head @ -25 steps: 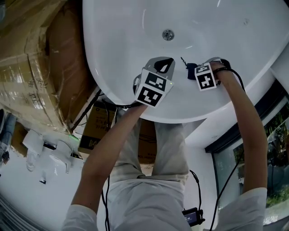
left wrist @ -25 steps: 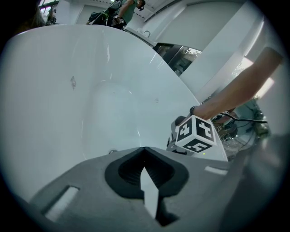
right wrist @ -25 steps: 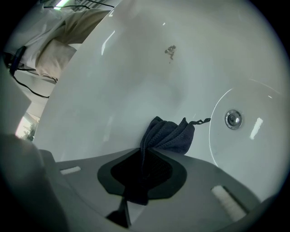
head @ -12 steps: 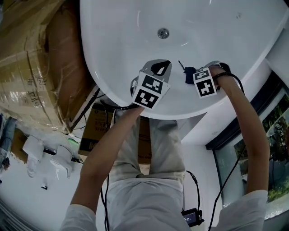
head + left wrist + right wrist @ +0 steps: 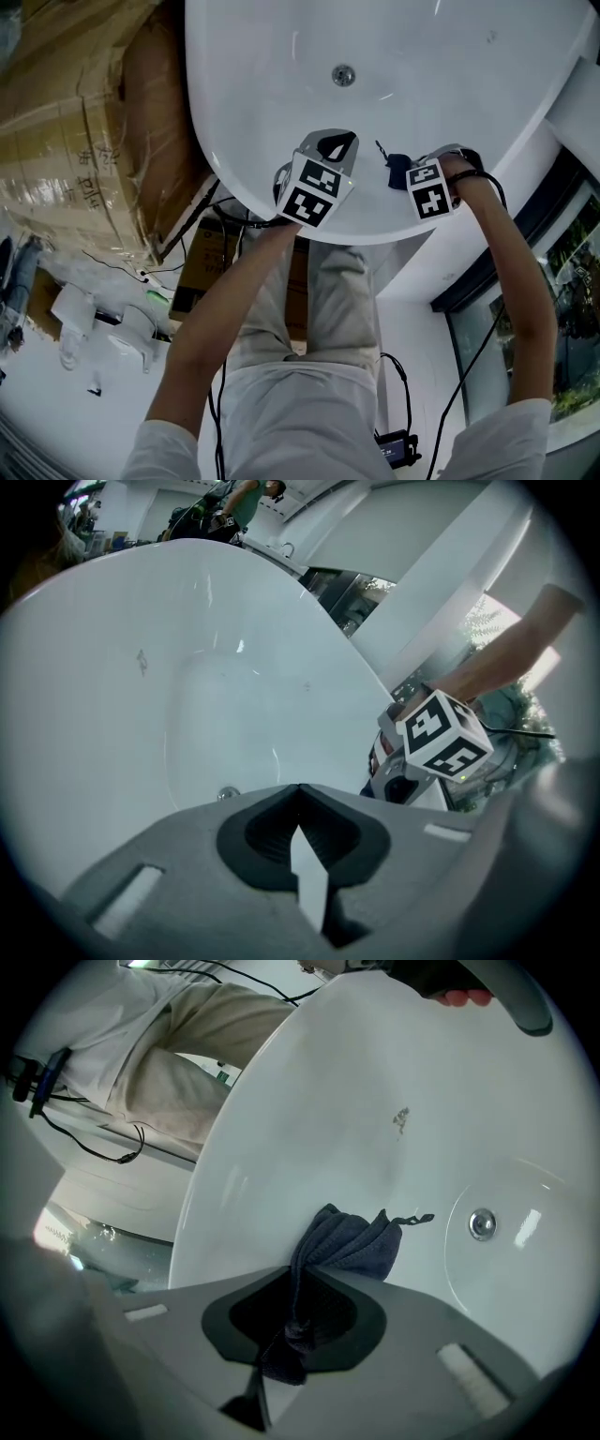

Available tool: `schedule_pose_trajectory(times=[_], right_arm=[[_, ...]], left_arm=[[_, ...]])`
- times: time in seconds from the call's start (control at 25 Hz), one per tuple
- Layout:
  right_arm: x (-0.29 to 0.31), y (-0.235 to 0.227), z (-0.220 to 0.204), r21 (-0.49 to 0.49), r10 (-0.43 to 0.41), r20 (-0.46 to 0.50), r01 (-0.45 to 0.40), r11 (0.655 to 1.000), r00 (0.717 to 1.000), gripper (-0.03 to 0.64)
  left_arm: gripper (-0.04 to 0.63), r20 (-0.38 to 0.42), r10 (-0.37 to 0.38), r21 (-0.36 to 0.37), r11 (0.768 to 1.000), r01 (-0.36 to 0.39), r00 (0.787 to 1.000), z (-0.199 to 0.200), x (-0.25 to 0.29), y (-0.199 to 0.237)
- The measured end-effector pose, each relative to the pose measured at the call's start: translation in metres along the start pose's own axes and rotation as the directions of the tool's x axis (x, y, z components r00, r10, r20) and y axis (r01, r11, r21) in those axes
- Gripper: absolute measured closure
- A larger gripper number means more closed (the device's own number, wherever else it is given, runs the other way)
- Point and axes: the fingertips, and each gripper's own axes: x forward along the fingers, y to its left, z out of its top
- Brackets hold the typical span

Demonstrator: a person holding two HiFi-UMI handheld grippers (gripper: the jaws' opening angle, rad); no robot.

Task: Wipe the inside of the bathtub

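1. Head view: the white bathtub [image 5: 281, 56] fills the top of the frame, with its drain [image 5: 343, 75] at upper centre. Both tools hang over the tub's near end at mid-frame. The left gripper [image 5: 336, 148] is just beside the right gripper [image 5: 409, 174], which carries a dark cloth [image 5: 395, 163]. A wrapped cardboard bundle [image 5: 75, 141] crowds the tub's rim at upper left. Cables [image 5: 469, 375] trail along the arm at lower right.
2. Left gripper view: the jaws are closed on nothing. The tub's inside spreads across left and centre, and the other tool's marker cube [image 5: 441, 733] sits at right.
3. Right gripper view: the jaws are clamped on the bunched cloth at lower centre, which seems to rest against the tub wall. A small mark [image 5: 401, 1117] shows at upper centre.
4. To wipe well, press the cloth flat and sweep overlapping strokes toward the drain, taking in that mark. The idle left tool, so near, could get in the way of strokes to that side.
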Motion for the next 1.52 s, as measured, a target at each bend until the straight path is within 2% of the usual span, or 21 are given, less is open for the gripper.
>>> schedule_pose_trajectory(times=[0.48,0.56,0.64,0.72,0.8,0.92,1.04,1.24,1.36,1.52], right_arm=[[-0.022,0.039,0.024,0.064,-0.044,0.053,0.041,0.997,0.998,0.572],[-0.026,0.037,0.026,0.087,-0.09,0.061,0.084,0.993,0.994,0.572],[-0.036,0.029,0.035,0.138,-0.196,0.118,0.18,0.974,0.973,0.572],[-0.057,0.02,0.048,0.25,-0.314,0.218,0.258,0.933,0.924,0.572],[-0.083,0.014,0.059,0.367,-0.409,0.307,0.289,0.884,0.86,0.572],[-0.115,0.01,0.071,0.468,-0.512,0.371,0.32,0.824,0.774,0.572],[-0.142,0.006,0.074,0.535,-0.596,0.387,0.355,0.767,0.703,0.572],[-0.185,0.007,0.07,0.629,-0.708,0.371,0.399,0.667,0.601,0.572],[-0.214,0.018,0.07,0.69,-0.753,0.379,0.378,0.617,0.538,0.572],[-0.244,0.034,0.072,0.738,-0.792,0.381,0.359,0.571,0.477,0.572]], left_arm=[[0.597,0.023,0.015,0.082,0.996,-0.017,1.0,0.042,-0.041,-0.03],[0.597,0.026,0.02,0.092,0.996,-0.022,0.999,0.046,-0.048,-0.036],[0.597,0.029,0.024,0.088,0.996,-0.027,0.999,0.048,-0.057,-0.043],[0.597,0.037,0.026,0.088,0.996,-0.029,0.999,0.052,-0.065,-0.051],[0.597,0.043,0.028,0.1,0.995,-0.032,0.999,0.057,-0.071,-0.058],[0.597,0.042,0.037,0.115,0.993,-0.042,0.998,0.062,-0.083,-0.068],[0.597,0.051,0.045,0.136,0.989,-0.052,0.998,0.07,-0.097,-0.077],[0.597,0.078,0.059,0.141,0.988,-0.07,0.995,0.089,-0.126,-0.092],[0.597,0.096,0.06,0.16,0.984,-0.075,0.994,0.102,-0.145,-0.103],[0.597,0.129,0.061,0.146,0.986,-0.079,0.99,0.117,-0.167,-0.112]])
